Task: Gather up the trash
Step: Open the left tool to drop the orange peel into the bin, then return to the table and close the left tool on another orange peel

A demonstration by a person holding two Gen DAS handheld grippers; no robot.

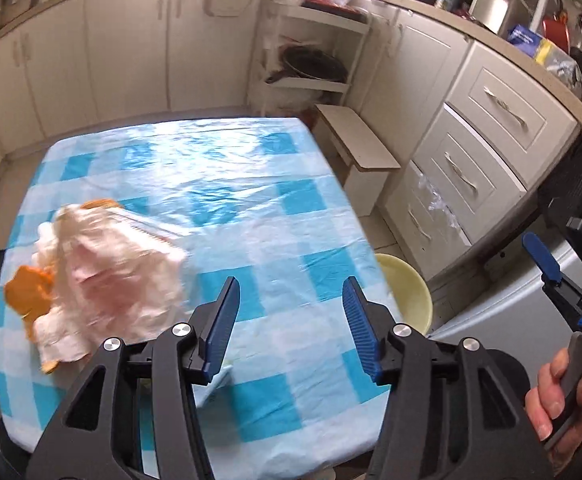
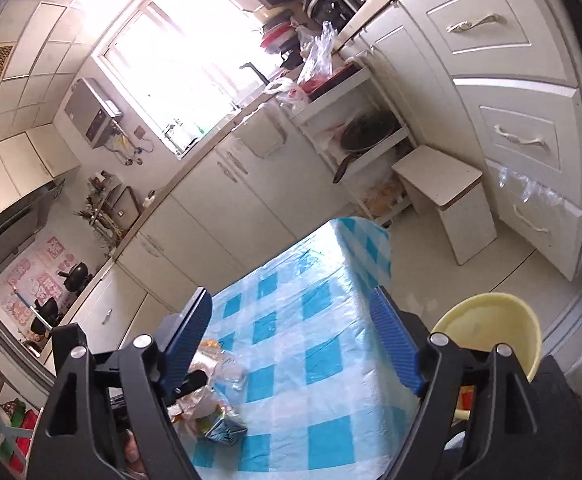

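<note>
1. The left gripper (image 1: 291, 300) stands nearest, its blue pads parted with nothing between them, above the checked tablecloth (image 1: 251, 208).
2. At about nine o'clock from it, a crumpled pinkish paper wad (image 1: 119, 276) with orange peel (image 1: 27, 292) lies on the cloth; it is blurred, so it may be tissue.
3. The right gripper (image 2: 291, 336) is spread wide and empty too, hanging over the table.
4. By its left finger, at seven o'clock, clear wrappers and a small blue carton (image 2: 223, 428) lie on the cloth.
5. A yellow bowl (image 2: 491, 332) sits beyond the table's edge at three o'clock.
</note>
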